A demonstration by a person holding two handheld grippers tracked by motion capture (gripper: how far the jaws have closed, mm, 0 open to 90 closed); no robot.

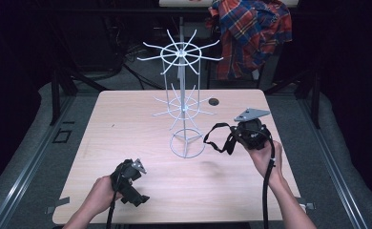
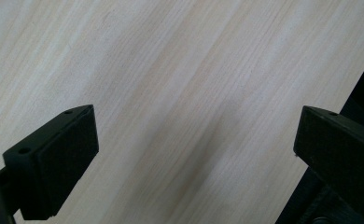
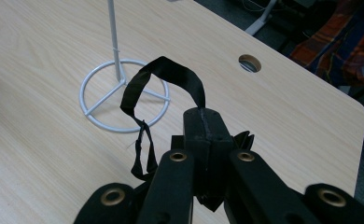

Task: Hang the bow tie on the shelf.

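strap [image 1: 217, 136] is seen in the high view hanging from the right tongs [image 1: 249, 134] beside the rack [image 1: 184, 102]. in the left gripper view, left tongs [image 2: 194, 158] are spread wide over bare tabletop [image 2: 171, 70]. in the right gripper view, the strap [image 3: 171, 77] is pinched at one end; it is judged light and limp, best taken by its loop.

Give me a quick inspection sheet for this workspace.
Surface: light wood table, grommet hole near far edge.
Job's things: white wire rack upright; black strap looped above rack's ring base.
Clutter: nothing seen.
Grippers: left tongs open over bare wood; right tongs shut on strap.
Cables: one trails from each gripper toward the near edge.
Surroundings: plaid shirt draped behind table; dark floor, metal rails.
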